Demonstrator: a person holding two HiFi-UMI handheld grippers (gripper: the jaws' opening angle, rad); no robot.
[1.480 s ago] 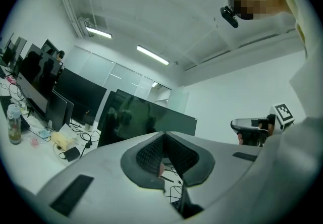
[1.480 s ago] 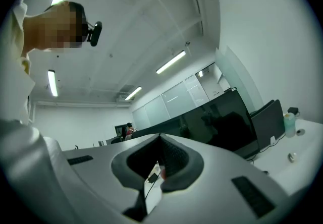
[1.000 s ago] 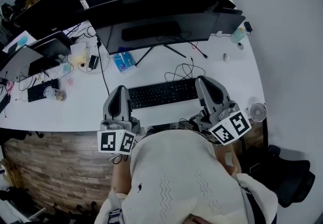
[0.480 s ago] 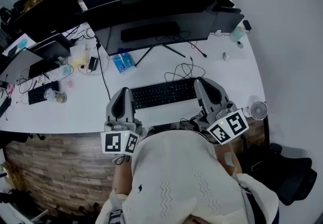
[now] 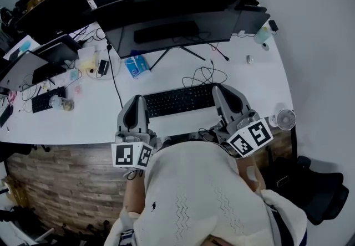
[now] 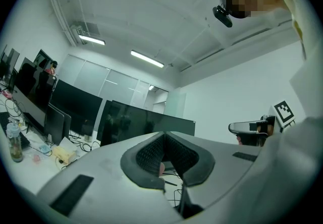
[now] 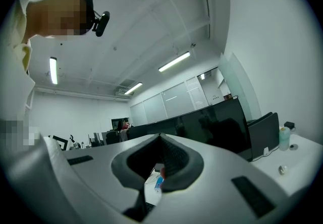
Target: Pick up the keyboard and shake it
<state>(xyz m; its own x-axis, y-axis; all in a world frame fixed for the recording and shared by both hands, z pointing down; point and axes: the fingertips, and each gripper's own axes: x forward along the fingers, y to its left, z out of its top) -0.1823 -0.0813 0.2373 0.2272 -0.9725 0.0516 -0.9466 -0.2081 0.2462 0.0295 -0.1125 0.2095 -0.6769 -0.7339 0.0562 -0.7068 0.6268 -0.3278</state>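
A black keyboard (image 5: 178,100) lies crosswise on the white desk (image 5: 100,117), right in front of the person. My left gripper (image 5: 135,98) is at its left end and my right gripper (image 5: 220,89) at its right end. Both point level and away from the person, so the keyboard sits between their inner sides. I cannot tell whether they touch it or whether it is off the desk. In the left gripper view the left gripper (image 6: 163,135) has its jaws shut with nothing between them. In the right gripper view the right gripper (image 7: 160,137) also has its jaws shut and empty.
A wide black monitor (image 5: 166,18) stands just behind the keyboard, with a looped cable (image 5: 202,78) and a blue tissue pack (image 5: 136,66) near its foot. A small fan (image 5: 284,121) sits at the desk's right corner. A second keyboard (image 5: 44,99) and clutter lie far left.
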